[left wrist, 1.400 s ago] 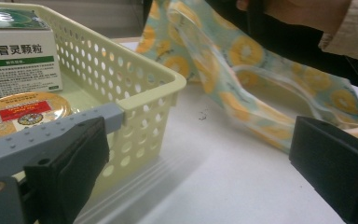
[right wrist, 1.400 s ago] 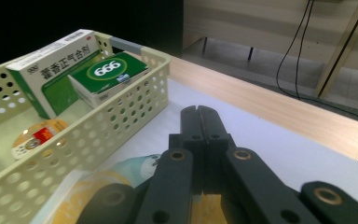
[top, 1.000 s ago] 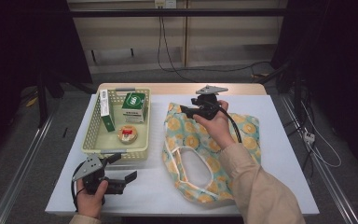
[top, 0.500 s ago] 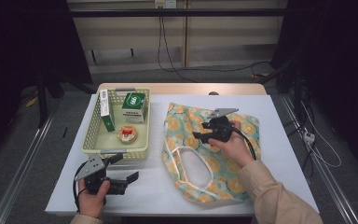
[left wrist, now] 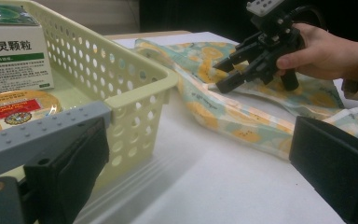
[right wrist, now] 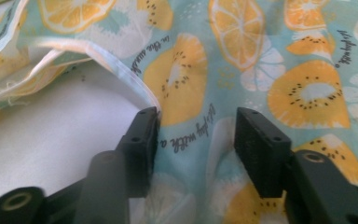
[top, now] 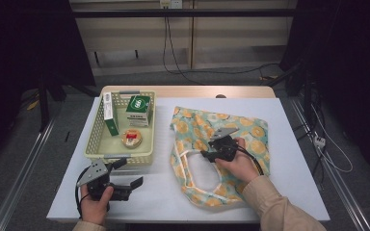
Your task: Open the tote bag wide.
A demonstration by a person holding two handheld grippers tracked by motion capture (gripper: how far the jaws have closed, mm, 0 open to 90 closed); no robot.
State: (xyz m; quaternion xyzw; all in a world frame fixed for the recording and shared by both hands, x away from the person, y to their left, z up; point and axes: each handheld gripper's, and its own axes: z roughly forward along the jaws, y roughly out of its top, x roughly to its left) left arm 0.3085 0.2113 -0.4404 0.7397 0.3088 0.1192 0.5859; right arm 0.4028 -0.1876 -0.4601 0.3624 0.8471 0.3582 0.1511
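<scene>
While my right gripper [top: 206, 155] has just been closing, its jaws straddle a fold of the fruit-print bag [top: 250, 134], not yet pinched. Left gripper [top: 130, 174]: wide, empty, just below the basket [top: 92, 149]. Done: reach. Left: grasp, lift, basket contents untouched.

Bare white table [top: 164, 192] lay open between the yellow basket [top: 144, 153] and the fruit-print bag [top: 250, 132] — a lane a gripper could pass along. The basket's perforated wall blocked the left gripper [top: 125, 175] just ahead of it. To the right, past the bag, the tabletop stayed free to its edge.
</scene>
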